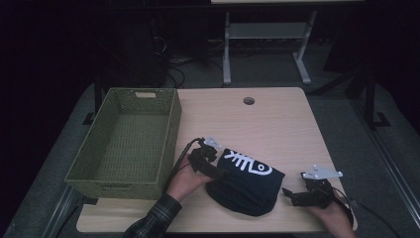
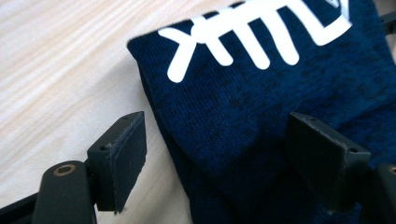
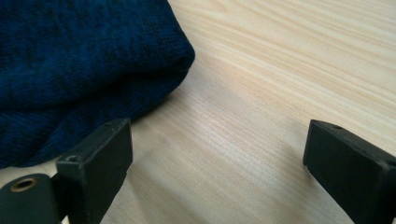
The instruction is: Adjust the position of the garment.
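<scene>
A folded dark blue garment (image 1: 246,182) with a white fishbone print lies on the wooden table (image 1: 277,124) near its front edge. My left gripper (image 1: 218,172) is at the garment's left edge, jaws open and straddling the cloth's border without pressing it; the same garment (image 2: 261,121) runs between its jaws in the left gripper view. To the right of the cloth, my right gripper (image 1: 292,196) stands open over bare wood. The garment's folded corner (image 3: 84,60) lies beyond its left jaw, apart from it.
A green woven basket (image 1: 128,141) with nothing in it stands on the table's left side. A round cable hole (image 1: 248,100) is near the far edge. A white frame stands on the floor behind the table.
</scene>
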`<state>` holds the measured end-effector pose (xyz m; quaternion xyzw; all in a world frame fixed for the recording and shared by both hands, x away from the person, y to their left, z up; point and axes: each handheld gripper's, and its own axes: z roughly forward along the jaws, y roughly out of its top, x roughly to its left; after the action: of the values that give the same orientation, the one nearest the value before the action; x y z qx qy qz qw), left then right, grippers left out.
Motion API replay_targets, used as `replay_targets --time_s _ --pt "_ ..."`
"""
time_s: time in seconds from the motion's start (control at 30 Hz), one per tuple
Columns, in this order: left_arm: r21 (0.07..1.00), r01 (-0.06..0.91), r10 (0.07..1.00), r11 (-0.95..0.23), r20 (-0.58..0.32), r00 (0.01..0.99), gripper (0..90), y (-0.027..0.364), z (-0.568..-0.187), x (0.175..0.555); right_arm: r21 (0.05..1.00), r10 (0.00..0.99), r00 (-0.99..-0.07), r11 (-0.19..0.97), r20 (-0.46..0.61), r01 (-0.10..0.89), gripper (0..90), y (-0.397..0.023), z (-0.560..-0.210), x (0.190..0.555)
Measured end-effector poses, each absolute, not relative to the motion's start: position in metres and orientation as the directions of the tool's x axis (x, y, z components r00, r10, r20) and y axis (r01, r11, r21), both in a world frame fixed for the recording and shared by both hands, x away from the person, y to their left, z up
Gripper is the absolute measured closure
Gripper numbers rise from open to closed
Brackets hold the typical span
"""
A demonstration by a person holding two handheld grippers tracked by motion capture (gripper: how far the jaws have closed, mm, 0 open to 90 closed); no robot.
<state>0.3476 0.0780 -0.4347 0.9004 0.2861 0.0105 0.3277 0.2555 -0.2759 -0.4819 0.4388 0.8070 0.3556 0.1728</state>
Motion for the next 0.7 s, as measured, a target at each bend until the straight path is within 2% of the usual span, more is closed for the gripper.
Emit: replay_targets --time_s 0.27,0.5,0.7 --pt "0.553 0.516 0.524 -0.654 -0.161 0.836 19.2 0.072 -0.450 0.349 0.717 0.824 -0.567 0.381 0.024 0.584 6.7 -0.274 -0.482 0.256" --pt "0.548 0.544 0.538 -0.636 -0.190 0.821 18.9 0.072 -0.456 0.350 0.713 0.823 -0.567 0.380 0.030 0.590 6.7 -0.274 -0.482 0.257" --pt "0.555 0.533 0.541 -0.639 -0.169 0.824 19.1 0.069 -0.457 0.348 0.712 0.823 -0.568 0.382 0.029 0.589 6.6 -0.275 -0.483 0.257"
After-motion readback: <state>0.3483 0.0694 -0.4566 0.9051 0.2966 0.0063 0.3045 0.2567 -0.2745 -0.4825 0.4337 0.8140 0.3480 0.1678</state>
